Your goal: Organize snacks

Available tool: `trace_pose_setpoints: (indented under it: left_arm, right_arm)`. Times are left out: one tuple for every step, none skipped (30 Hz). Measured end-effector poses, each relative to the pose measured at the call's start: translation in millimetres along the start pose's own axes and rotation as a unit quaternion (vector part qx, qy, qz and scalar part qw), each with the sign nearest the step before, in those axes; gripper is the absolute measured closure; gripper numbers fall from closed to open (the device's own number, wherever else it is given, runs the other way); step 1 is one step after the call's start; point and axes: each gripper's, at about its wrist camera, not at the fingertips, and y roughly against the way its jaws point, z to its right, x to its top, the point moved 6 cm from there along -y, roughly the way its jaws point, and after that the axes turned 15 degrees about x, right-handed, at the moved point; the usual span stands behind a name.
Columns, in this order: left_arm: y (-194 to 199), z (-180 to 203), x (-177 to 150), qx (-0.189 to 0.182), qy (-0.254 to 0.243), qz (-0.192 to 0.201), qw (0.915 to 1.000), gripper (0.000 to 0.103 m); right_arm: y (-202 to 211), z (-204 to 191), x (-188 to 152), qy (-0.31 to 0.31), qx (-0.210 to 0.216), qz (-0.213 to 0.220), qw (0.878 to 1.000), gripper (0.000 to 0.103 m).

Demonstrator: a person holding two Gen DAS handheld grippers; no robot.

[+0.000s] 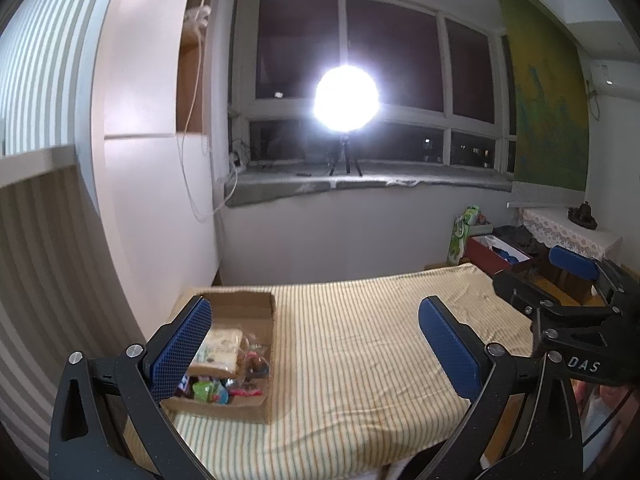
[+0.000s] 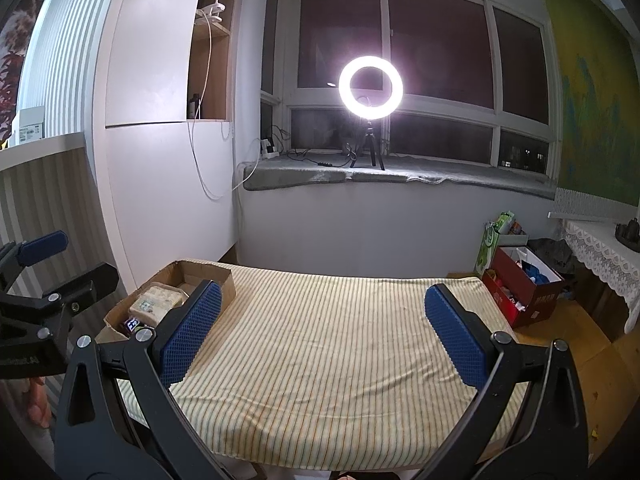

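Both grippers hang above the near edge of the table (image 2: pixel 340 352), empty. Left gripper (image 1: pixel 316 344) has its jaws wide apart, nothing between them; right gripper (image 2: pixel 324 332) the same, wide apart over bare striped cloth (image 1: pixel 360 320). Snacks (image 1: pixel 224 388) all sit in the cardboard box (image 1: pixel 248 300) at the table's left edge, roughly mid-depth: a flat pale pack (image 2: pixel 156 300) on top, small bright wrappers and a clear bag packed under and beside it. No snacks lie on the cloth. My read: either sorting hasn't started or everything's already boxed, can't say which. Risks from here: the box is light and open-topped, right at the left edge, so a sideways push from the left finger (image 1: pixel 180 348), now overlapping it in view, could shove it off. The contents are jumbled, so a grab could pinch two wrappers at once or crush the pale pack. The cloth is loose and wrinkled, so dragging a jaw could bunch it and shift the box. The ring light (image 2: pixel 370 84) glares hard in the left view, which hurts depth judgement.
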Motion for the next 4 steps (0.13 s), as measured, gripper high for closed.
trace_pose_setpoints:
  left_arm:
    - [0.5,0.2,0.2,0.006,-0.002,0.005,1.0000,0.000]
    - [0.1,-0.2,0.5,0.009,0.001,0.006,0.9999,0.000]
    - [-1.8,-1.4,0.5,0.011,0.005,0.002,0.9999,0.000]
    - [-3.9,-2.9,0.6,0.011,0.011,-0.002,0.9999,0.000]
  right_arm:
    - [-0.9,0.1,-1.2,-0.001,-0.001,-0.001,1.000,0.000]
    - [-1.2,0.4,-2.0,-0.001,-0.001,-0.001,1.000,0.000]
    - [-1.5,1.1,-2.4,-0.002,-0.001,-0.001,1.000,0.000]
    - [-1.4,1.7,-3.0,-0.002,-0.001,-0.001,1.000,0.000]
